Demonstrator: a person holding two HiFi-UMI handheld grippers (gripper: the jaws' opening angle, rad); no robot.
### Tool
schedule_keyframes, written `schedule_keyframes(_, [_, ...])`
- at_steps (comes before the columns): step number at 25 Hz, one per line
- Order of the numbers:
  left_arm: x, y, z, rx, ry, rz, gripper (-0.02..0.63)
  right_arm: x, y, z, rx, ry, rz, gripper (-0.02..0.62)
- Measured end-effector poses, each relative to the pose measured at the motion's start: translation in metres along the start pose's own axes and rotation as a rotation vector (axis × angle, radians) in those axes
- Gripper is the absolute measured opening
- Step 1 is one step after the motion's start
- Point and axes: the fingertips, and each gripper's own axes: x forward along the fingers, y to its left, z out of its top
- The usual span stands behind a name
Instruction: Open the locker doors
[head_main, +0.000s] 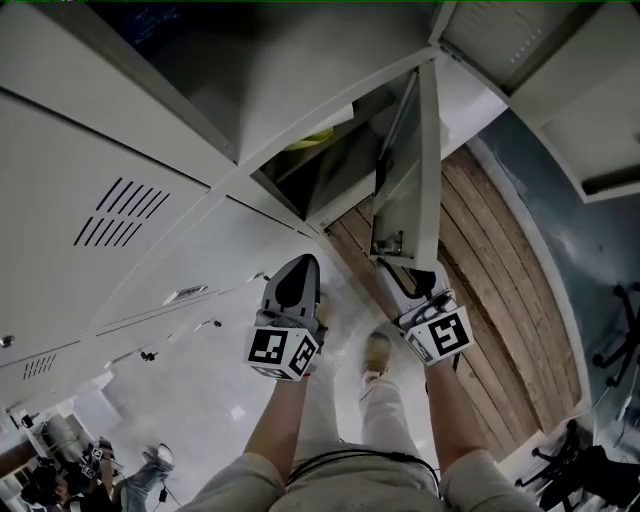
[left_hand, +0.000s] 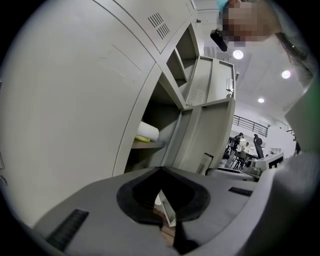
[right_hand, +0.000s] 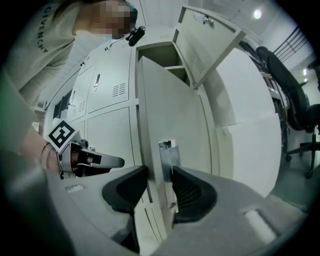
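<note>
Right tool (right_hand: 160, 171) is clamped across the free edge of the lower locker door (right_hand: 172, 100), one pad on each face, right at the latch plate (right_hand: 167, 152). That's the relation we care about. The edge runs vertically up out of the jaws, and the panel goes straight away from the tool to its hinge side on the locker frame (head_main: 330, 215), so we're looking down the door edge-on. We judge any further opening to be a sideways arc about that far hinge line, swinging away from the left tool, not a straight pull back. In the head view the door stands roughly square to the locker face, with the open compartment (left_hand: 150, 120) exposed beside it, so we reckon it's most of the way open. The upper door (right_hand: 210, 40) already stands out from its frame too. Left tool (left_hand: 161, 170) has its jaws together with nothing between them. It hangs just left of the held door, apart from it, in front of the closed doors (head_main: 110, 200). For those we judge the left tool to be the nearer one, while the right is tied up on this edge.
</note>
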Motion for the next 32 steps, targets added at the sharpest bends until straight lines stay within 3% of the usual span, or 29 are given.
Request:
schedule_keyframes(14, [0.022, -0.051, -0.012, 0.031, 0.014, -0.076, -0.002, -0.076, -0.090, -0.011, 0.093, -0.029, -0.298, 0.104])
schedule_keyframes(32, [0.035, -0.056, -0.014, 0.047, 0.027, -0.063, -0.002, -0.092, -0.181, -0.006, 0.112, -0.061, -0.466, 0.101])
